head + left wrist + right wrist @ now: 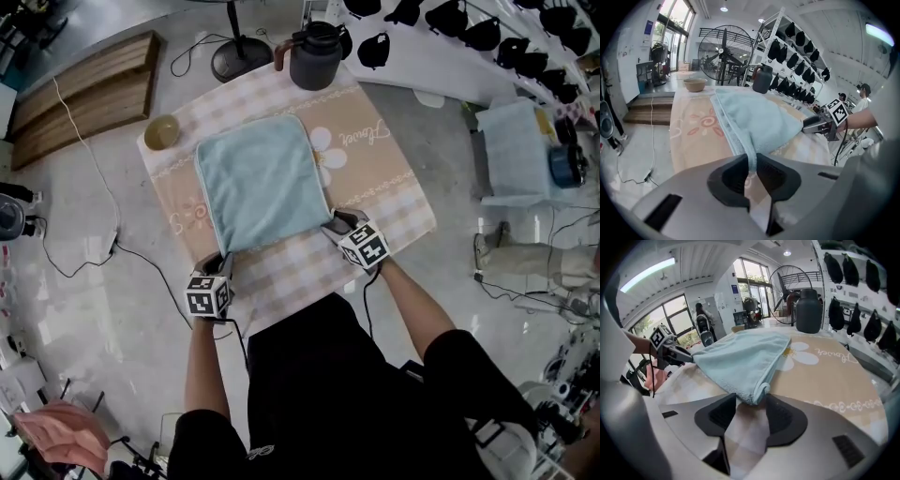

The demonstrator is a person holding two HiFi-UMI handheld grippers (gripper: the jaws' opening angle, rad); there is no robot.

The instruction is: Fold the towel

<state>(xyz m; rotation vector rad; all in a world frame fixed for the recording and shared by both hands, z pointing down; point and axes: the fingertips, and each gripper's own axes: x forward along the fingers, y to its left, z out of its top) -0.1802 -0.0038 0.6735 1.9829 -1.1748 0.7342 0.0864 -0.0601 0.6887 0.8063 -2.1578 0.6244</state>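
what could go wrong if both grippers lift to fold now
1. The right gripper is open around its towel corner while the left gripper pinches the other; lifting now would likely raise one side and skew the fold.
2. The dark jug stands just beyond the towel's far edge; a long forward swing might knock it.

Both forearms reached up from 6 o'clock. The left gripper (223, 257), at 7 o'clock of the towel (258, 178), pinched its corner. The right gripper (334, 223), at 5 o'clock, had its jaws apart, the other corner between them.
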